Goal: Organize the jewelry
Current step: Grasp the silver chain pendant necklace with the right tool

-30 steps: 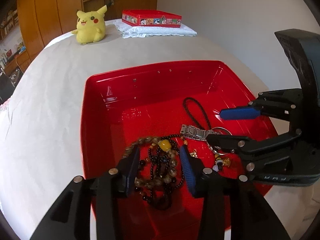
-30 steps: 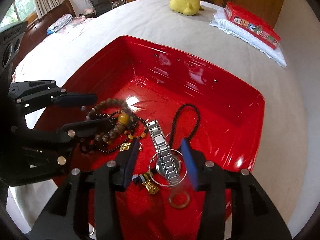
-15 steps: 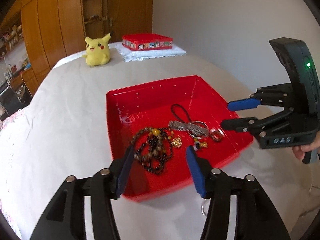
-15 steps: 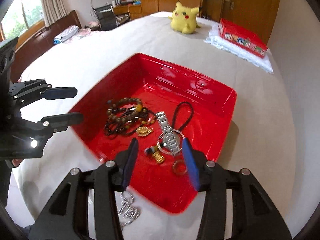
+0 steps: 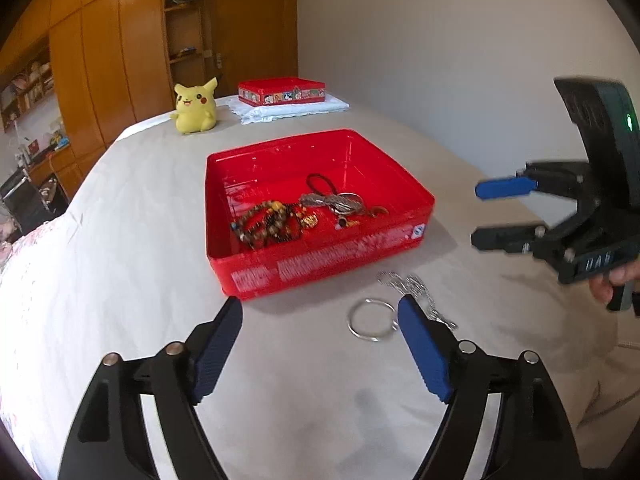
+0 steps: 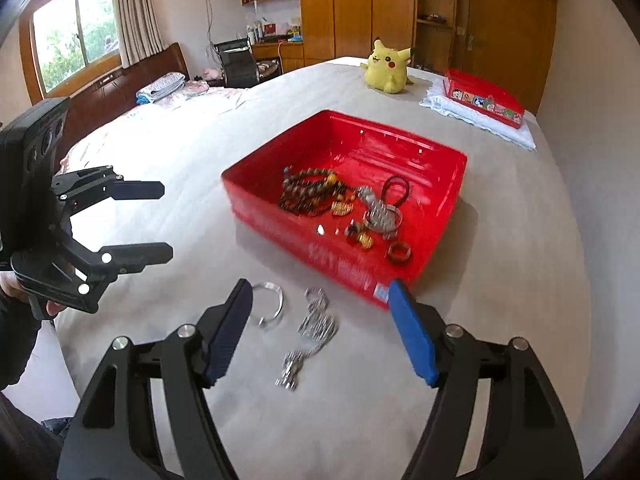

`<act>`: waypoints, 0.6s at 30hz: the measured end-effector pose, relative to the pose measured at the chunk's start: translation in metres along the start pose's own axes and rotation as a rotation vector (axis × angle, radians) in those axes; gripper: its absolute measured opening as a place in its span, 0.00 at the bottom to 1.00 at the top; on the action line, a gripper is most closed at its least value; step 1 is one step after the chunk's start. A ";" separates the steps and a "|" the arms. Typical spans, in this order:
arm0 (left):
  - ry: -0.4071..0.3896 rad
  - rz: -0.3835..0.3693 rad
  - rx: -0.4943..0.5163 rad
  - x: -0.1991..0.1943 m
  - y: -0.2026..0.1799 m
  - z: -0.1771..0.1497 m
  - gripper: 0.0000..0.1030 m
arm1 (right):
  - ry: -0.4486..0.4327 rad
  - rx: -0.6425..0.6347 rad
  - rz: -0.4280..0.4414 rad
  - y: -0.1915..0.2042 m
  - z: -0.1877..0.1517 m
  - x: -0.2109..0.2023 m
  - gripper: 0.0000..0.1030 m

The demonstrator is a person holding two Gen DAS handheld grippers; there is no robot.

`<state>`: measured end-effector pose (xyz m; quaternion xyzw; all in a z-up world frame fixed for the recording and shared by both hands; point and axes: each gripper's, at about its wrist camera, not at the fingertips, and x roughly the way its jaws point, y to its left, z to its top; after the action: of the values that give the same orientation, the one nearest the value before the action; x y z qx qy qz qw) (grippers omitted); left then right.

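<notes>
Silver bangle and chain lie near the red tray, both grippers spread empty; next, I judge, pinch one.

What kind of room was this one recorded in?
Most likely a bedroom: the red tray sits on a sheeted bed with a wooden headboard, beside wardrobes and a curtained window.
</notes>
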<state>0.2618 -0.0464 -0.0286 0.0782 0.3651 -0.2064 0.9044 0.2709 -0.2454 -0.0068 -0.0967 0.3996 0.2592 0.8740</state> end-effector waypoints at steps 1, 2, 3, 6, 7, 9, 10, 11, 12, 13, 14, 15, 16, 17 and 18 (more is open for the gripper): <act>0.002 0.000 -0.013 -0.001 -0.003 -0.004 0.83 | -0.001 -0.005 -0.006 0.004 -0.009 0.001 0.70; 0.008 -0.004 -0.021 -0.001 -0.005 -0.009 0.83 | 0.001 -0.011 -0.009 0.007 -0.016 0.003 0.70; 0.015 -0.006 -0.024 0.000 -0.009 -0.012 0.83 | 0.004 -0.011 -0.008 0.010 -0.022 0.005 0.70; 0.027 0.008 -0.033 0.003 -0.016 -0.021 0.84 | 0.017 -0.003 -0.007 0.016 -0.040 0.014 0.72; 0.031 0.011 -0.038 0.004 -0.018 -0.023 0.84 | 0.015 -0.002 -0.013 0.017 -0.044 0.015 0.72; 0.046 0.004 -0.055 0.008 -0.019 -0.028 0.84 | 0.011 0.001 -0.028 0.016 -0.051 0.020 0.72; 0.049 0.005 -0.058 0.010 -0.020 -0.029 0.84 | 0.015 0.012 -0.022 0.013 -0.053 0.024 0.72; 0.051 0.005 -0.060 0.011 -0.021 -0.031 0.84 | 0.023 0.020 -0.015 0.012 -0.056 0.026 0.72; 0.056 0.004 -0.061 0.013 -0.022 -0.033 0.84 | 0.029 0.023 -0.012 0.010 -0.058 0.029 0.72; 0.058 0.003 -0.060 0.015 -0.024 -0.034 0.84 | 0.042 0.023 -0.008 0.009 -0.060 0.035 0.72; 0.065 0.004 -0.059 0.020 -0.024 -0.036 0.84 | 0.050 0.019 -0.012 0.009 -0.061 0.038 0.72; 0.073 0.002 -0.063 0.024 -0.025 -0.037 0.84 | 0.057 0.013 -0.021 0.009 -0.062 0.042 0.72; 0.082 -0.006 -0.068 0.027 -0.024 -0.038 0.84 | 0.063 0.007 -0.026 0.008 -0.063 0.046 0.72; 0.090 -0.009 -0.071 0.031 -0.024 -0.039 0.84 | 0.067 0.008 -0.023 0.007 -0.063 0.048 0.72; 0.095 -0.009 -0.072 0.033 -0.023 -0.039 0.84 | 0.068 0.013 -0.018 0.006 -0.063 0.050 0.72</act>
<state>0.2488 -0.0666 -0.0799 0.0537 0.4153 -0.1933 0.8873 0.2536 -0.2453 -0.0857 -0.1035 0.4300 0.2452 0.8627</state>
